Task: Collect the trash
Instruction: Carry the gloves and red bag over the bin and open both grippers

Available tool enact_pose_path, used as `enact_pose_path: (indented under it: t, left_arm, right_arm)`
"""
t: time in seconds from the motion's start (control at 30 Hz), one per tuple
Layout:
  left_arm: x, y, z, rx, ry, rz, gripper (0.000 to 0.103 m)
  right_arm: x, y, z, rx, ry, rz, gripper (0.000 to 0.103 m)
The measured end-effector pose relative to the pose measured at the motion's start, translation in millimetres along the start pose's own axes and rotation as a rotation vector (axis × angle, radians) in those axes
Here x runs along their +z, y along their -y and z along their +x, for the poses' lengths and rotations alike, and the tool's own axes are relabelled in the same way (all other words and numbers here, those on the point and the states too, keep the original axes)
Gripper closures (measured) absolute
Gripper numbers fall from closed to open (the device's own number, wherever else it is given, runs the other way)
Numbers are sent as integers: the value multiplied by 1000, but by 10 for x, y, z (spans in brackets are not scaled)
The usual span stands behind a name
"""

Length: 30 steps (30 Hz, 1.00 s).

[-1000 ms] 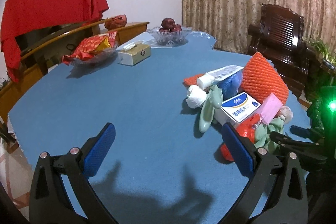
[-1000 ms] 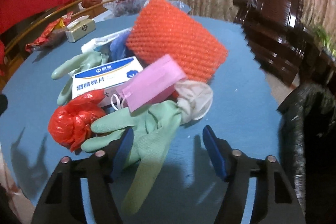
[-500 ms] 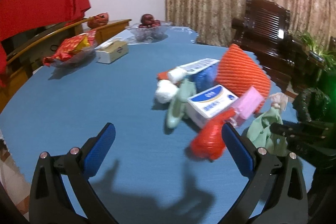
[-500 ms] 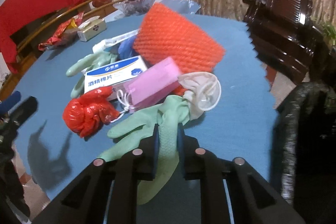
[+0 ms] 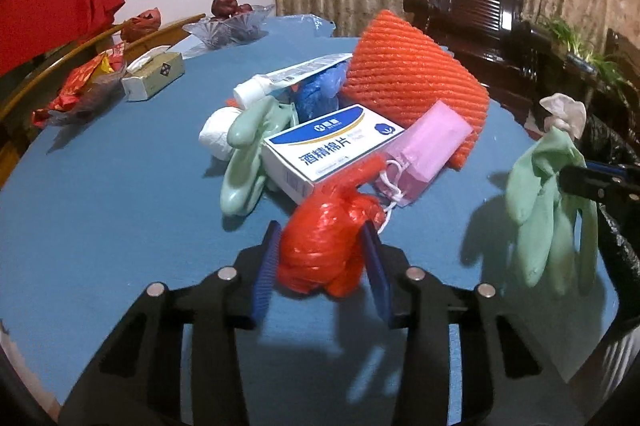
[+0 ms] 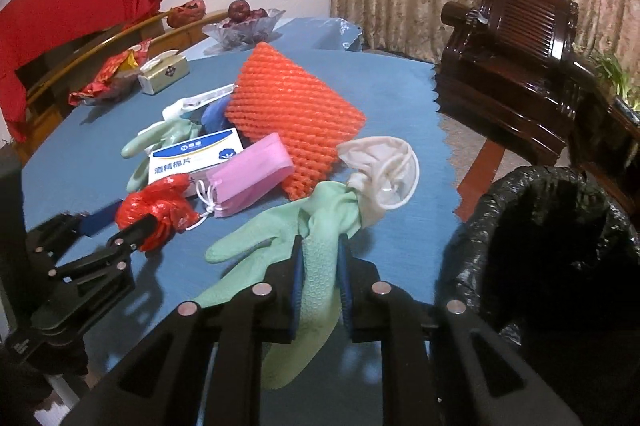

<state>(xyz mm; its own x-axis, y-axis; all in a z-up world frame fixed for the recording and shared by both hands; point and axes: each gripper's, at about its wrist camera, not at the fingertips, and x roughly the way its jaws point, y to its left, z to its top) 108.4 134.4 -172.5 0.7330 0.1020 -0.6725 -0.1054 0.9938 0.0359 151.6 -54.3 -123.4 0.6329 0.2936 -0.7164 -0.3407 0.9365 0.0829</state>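
The left gripper (image 5: 320, 258), angled down, had just closed on the red bag (image 5: 324, 246); the right gripper (image 6: 320, 278) clamped the green glove (image 6: 316, 266).

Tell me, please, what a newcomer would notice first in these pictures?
Probably the orange foam net topping the trash pile mid-table. Next, the green rubber glove clamped in the right tool beside the black-lined bin, and the red plastic bag between the left tool's just-closed pads.
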Motion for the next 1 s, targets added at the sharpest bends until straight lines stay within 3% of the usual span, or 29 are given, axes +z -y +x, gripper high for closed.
enact_pose_path:
  t: [0.47, 0.67, 1.0]
  left_arm:
    - [219, 71, -759, -69, 134, -11, 75]
    - [361, 414, -919, -129, 155, 42, 75]
    - [442, 1317, -886, -295, 143, 161, 75]
  right_arm:
    - [-46, 158, -387, 0, 68, 30, 87]
    - [-66, 381, -682, -41, 114, 55, 87]
    - [-340, 1129, -1051, -199, 123, 156, 87]
